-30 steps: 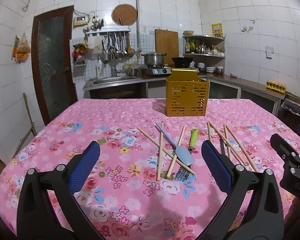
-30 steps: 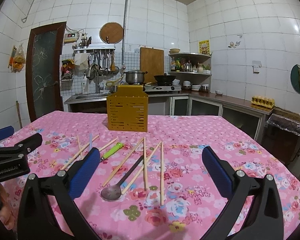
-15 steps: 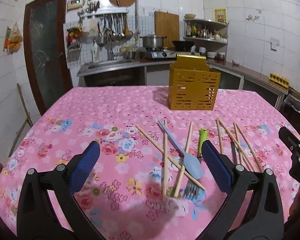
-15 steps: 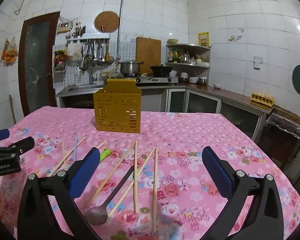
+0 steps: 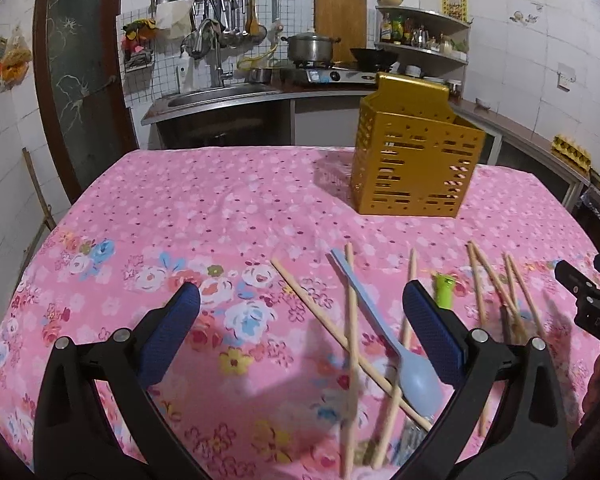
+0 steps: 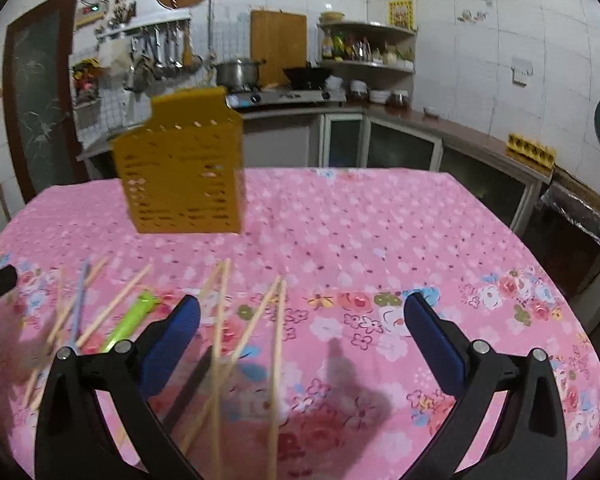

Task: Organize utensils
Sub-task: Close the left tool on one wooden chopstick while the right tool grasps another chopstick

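A yellow perforated utensil holder (image 5: 414, 164) (image 6: 184, 176) stands upright at the far side of the pink floral table. In front of it lie several wooden chopsticks (image 5: 350, 344) (image 6: 276, 364), a light blue spoon (image 5: 410, 372), a fork with a green handle (image 5: 444, 294) (image 6: 130, 322) and a dark spoon (image 6: 192, 380). My left gripper (image 5: 300, 328) hangs open low over the blue spoon and crossed chopsticks, holding nothing. My right gripper (image 6: 302, 330) is open above the right-hand chopsticks, with nothing between its fingers.
The pink floral tablecloth (image 5: 204, 216) covers the whole table. Behind it run a sink counter (image 5: 220, 94), a stove with a pot (image 5: 310, 46) and a corner shelf (image 6: 366, 46). A dark door (image 5: 80, 76) stands at the left. The right gripper's tip (image 5: 588, 300) shows at the left view's right edge.
Both grippers have moved forward and down toward the utensils. The holder looms larger in both views. The jaws have stayed open.
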Available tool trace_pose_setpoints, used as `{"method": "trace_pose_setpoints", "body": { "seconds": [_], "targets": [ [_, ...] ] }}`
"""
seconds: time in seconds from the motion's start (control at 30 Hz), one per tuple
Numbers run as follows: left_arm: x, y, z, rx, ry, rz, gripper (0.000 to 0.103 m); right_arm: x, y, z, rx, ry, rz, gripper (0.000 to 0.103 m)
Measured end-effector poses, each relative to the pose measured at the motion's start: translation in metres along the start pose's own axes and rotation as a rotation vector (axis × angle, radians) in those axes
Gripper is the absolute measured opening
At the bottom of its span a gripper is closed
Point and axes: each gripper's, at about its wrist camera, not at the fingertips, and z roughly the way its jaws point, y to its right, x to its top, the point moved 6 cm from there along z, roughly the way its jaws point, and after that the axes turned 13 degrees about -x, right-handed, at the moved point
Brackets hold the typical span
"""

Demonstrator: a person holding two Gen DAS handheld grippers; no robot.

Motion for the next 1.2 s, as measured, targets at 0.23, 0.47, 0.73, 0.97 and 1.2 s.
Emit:
{"method": "trace_pose_setpoints", "body": {
  "seconds": [0.23, 0.47, 0.73, 0.97, 1.2],
  "targets": [
    [0.002, -0.012, 0.033, 0.002, -0.072, -0.027, 0.095, -0.010, -0.009, 0.033, -0.037, -0.073, -0.042, 0.094],
    [-0.006, -0.019, 0.063, -0.008, -0.181, -0.063, 0.067, -0.016, -0.016, 0.056, -0.035, -0.152, -0.073, 0.077],
    [-0.013, -0.026, 0.090, -0.009, -0.295, -0.119, 0.050, -0.017, -0.024, 0.071, -0.007, -0.219, -0.072, 0.062],
    [-0.013, -0.025, 0.094, 0.021, -0.319, -0.082, 0.050, -0.021, -0.021, 0.084, 0.031, -0.272, -0.050, 0.046],
    [-0.002, -0.023, 0.107, 0.001, -0.371, -0.082, 0.039, -0.017, -0.028, 0.089, 0.023, -0.295, -0.082, 0.042]
  ]
}}
